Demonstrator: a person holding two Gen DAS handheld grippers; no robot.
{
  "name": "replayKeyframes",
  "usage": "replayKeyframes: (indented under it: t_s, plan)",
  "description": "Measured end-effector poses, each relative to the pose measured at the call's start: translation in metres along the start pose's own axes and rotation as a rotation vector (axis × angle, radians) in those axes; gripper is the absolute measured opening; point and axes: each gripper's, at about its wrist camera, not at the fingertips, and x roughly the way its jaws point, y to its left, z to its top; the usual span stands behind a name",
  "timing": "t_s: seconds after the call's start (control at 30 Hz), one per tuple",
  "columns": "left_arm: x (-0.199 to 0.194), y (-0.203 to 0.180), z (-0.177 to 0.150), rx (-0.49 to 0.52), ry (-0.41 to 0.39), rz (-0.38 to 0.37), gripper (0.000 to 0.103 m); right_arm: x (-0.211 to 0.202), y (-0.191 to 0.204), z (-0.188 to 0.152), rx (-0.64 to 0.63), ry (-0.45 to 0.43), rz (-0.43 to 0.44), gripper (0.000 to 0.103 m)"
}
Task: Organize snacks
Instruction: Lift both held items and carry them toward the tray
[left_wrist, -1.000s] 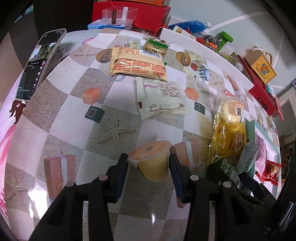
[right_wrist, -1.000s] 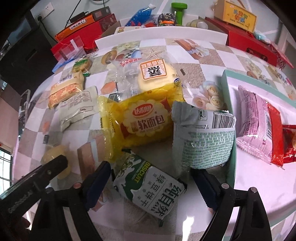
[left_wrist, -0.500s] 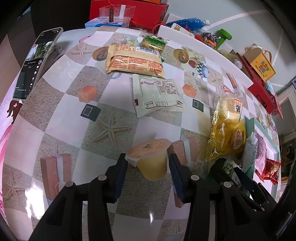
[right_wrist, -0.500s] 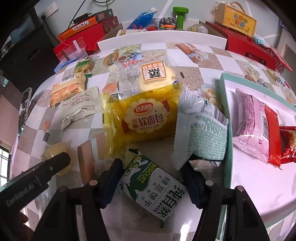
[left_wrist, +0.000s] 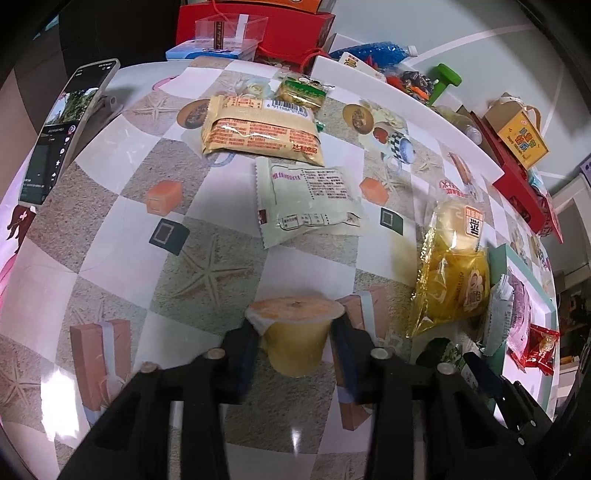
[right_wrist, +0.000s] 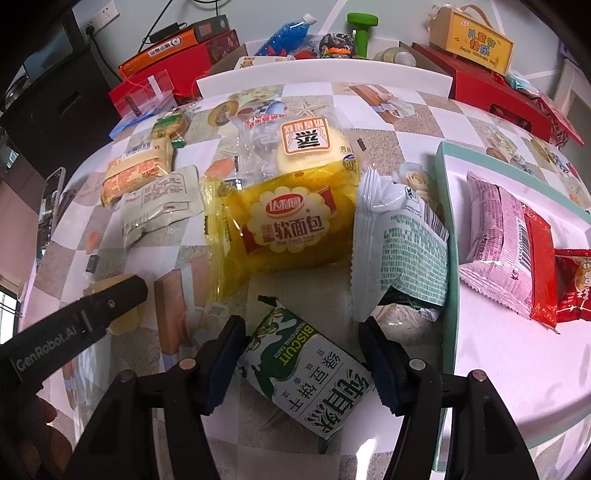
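Note:
My left gripper (left_wrist: 293, 334) is shut on a yellow jelly cup (left_wrist: 294, 334) that stands on the checkered table. My right gripper (right_wrist: 301, 349) has closed around a green-and-white biscuit pack (right_wrist: 308, 373), with both pads at its sides. A yellow bread bag (right_wrist: 284, 225) and a pale green wafer pack (right_wrist: 397, 245) lie just beyond it. The wafer pack leans on the rim of a teal-edged tray (right_wrist: 445, 206) that holds a pink pack (right_wrist: 498, 232) and a red pack (right_wrist: 539, 266).
A cream pack (left_wrist: 303, 199), an orange-printed pack (left_wrist: 258, 129) and a small green pack (left_wrist: 301, 90) lie further out on the table. A phone on a stand (left_wrist: 62, 129) is at the left edge. Red boxes (right_wrist: 495, 92) and clutter line the back.
Both grippers have closed in: the left on the jelly cup, the right on the biscuit pack. The wafer pack has tipped up against the tray rim.

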Motion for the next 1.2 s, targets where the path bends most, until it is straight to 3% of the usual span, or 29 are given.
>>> replayKeyframes:
  t_s: [0.37,0.8,1.03,1.2]
  plan:
    - [-0.011,-0.001,0.001,0.005,-0.031,-0.023,0.038,-0.008,0.001,-0.003,-0.004,0.008,0.021,0.064]
    - [-0.045,-0.003,0.005,0.023,-0.116,-0.051,0.038,-0.05,-0.005,0.006,0.018,-0.098,0.052,0.063]
    - [-0.066,-0.02,0.007,0.061,-0.162,-0.09,0.038,-0.066,-0.017,0.011,0.055,-0.134,0.057,0.064]
    - [-0.08,-0.048,0.008,0.118,-0.181,-0.172,0.038,-0.077,-0.041,0.017,0.114,-0.165,0.038,0.064]
